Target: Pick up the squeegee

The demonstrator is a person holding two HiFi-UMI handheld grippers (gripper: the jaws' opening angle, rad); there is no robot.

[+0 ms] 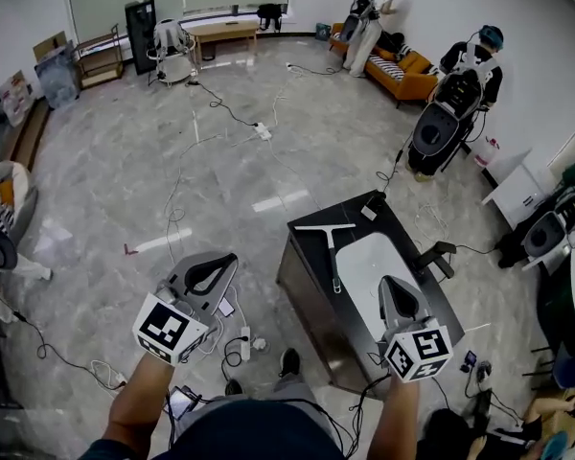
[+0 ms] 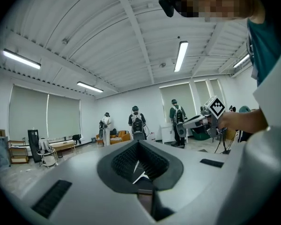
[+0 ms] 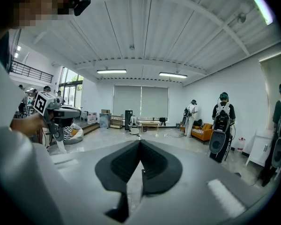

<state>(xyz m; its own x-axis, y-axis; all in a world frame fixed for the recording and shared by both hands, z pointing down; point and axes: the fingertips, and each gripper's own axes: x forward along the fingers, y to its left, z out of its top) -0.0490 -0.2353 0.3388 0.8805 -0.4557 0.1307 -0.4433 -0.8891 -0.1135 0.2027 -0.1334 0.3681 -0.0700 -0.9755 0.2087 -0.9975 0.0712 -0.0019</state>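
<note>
Two tools in view, both empty. Left tool (image 1: 225, 262): grey smooth plastic shell, dark ribbed pads pressed together to a point, nothing between them. Right tool (image 1: 391, 286): same build, pads also closed tight with nothing between.

Squeegee (image 1: 332, 252) lies flat on the tabletop (image 1: 309, 257). It is T-shaped, with a pale straight blade bar at the far end and a thin handle running back toward the person. It sits near the tabletop's far-left part, ahead of the right tool and not touched by either tool.

Tabletop is dark, glossy and rectangular with hard straight edges. A white rounded patch (image 1: 379, 262) lies just right of the squeegee handle; cannot tell if it is a sheet or a reflection.

Right tool hangs over the tabletop's near end. Left tool hangs over the floor (image 1: 125, 161), left of the tabletop edge and well apart from the squeegee. Floor is polished grey marble-look tile, open and wide to the left and beyond, crossed by thin cables (image 1: 220, 103).
</note>
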